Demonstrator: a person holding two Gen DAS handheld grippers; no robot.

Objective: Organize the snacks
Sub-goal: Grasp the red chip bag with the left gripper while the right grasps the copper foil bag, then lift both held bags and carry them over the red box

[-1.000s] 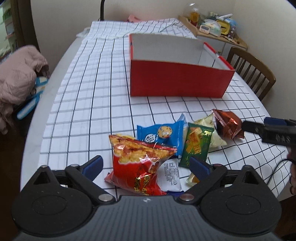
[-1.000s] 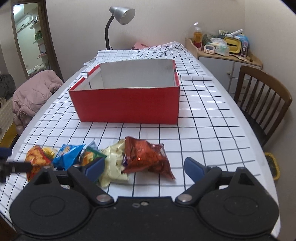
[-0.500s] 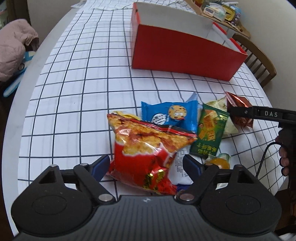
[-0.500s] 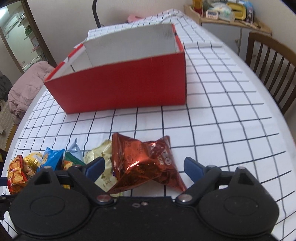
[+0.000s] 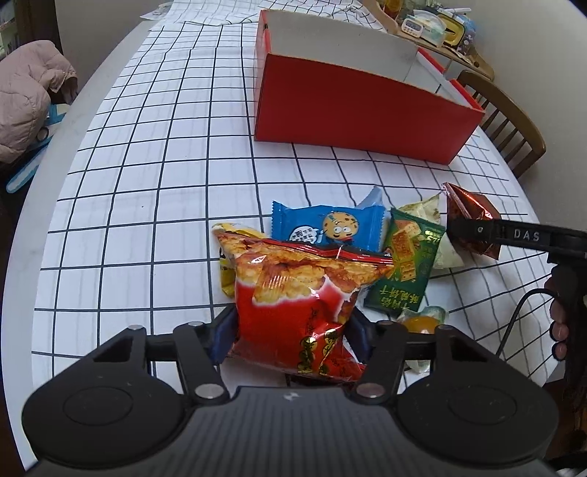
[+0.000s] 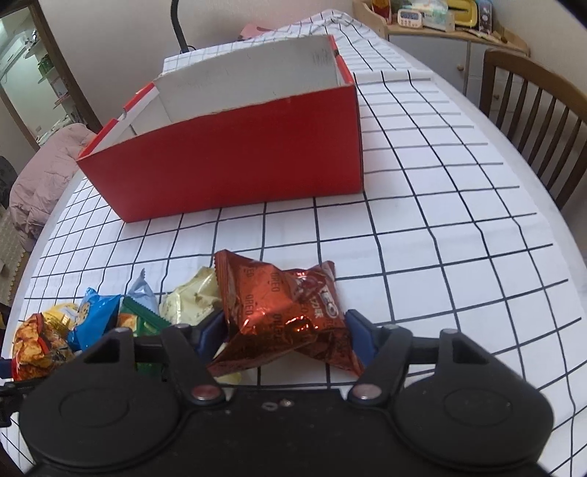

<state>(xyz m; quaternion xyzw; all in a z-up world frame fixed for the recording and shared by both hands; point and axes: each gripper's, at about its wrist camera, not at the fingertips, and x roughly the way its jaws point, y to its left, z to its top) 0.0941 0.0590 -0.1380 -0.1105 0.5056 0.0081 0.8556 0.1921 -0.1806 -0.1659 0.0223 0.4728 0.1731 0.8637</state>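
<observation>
My left gripper (image 5: 291,330) is closing on a red chip bag (image 5: 293,293), its blue pads touching both sides of the bag. My right gripper (image 6: 286,326) is closing the same way on a copper-red Oreo bag (image 6: 279,304), pads against its sides. Between the two bags lie a blue cookie packet (image 5: 326,227), a green packet (image 5: 403,264), a pale packet (image 6: 190,297) and an orange jelly cup (image 5: 420,323). The open red box (image 6: 234,157) stands farther back on the checked tablecloth. I cannot see the floor of the box.
A wooden chair (image 6: 532,110) stands at the table's right edge. A pink jacket (image 5: 25,95) lies off the left edge. A side shelf (image 6: 440,18) with small items is at the back right. A hand (image 5: 559,323) holds the right gripper's handle.
Both grippers came down and forward over the snack pile. Their jaws narrowed from wide open onto the chip bag and the Oreo bag.
</observation>
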